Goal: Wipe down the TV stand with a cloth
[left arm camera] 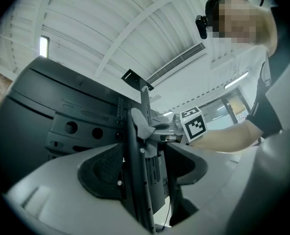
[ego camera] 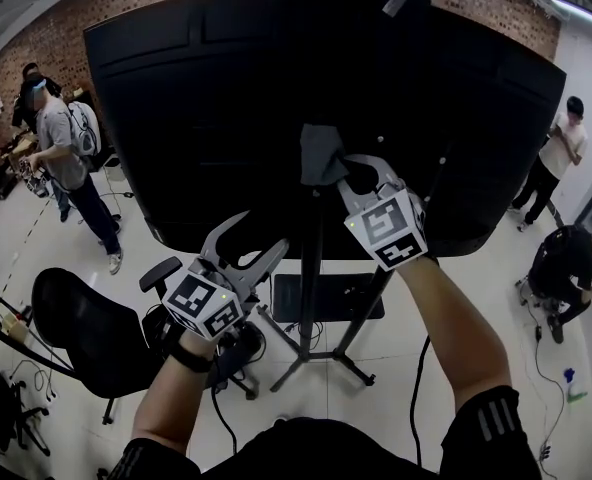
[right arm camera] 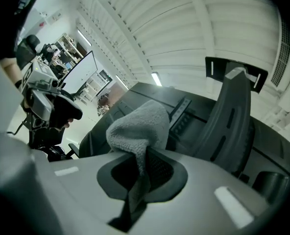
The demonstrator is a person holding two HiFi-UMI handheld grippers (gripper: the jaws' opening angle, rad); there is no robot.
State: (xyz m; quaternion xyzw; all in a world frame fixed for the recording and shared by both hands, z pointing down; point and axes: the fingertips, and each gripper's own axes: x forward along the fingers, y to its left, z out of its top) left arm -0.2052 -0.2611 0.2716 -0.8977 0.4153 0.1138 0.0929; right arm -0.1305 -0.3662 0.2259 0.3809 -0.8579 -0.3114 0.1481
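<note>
The right gripper's [ego camera: 351, 171] jaws clamp a grey cloth [ego camera: 321, 154] at the TV's [ego camera: 216, 108] black back. The left gripper's [ego camera: 248, 240] jaws stand apart, empty, facing the stand pole [ego camera: 311, 268]. An office chair [ego camera: 86, 330] sits just left.

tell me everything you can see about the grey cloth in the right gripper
The cloth is a small grey rag that looks like soft, nubbly terry. It is bunched, not spread: a rounded wad bulges beyond the jaws while a thinner tail hangs back between them. The right hand-held gripper is shut on it. In the head view it sits high by the TV stand's upright post, in front of the black TV back; whether it touches the post cannot be told.
</note>
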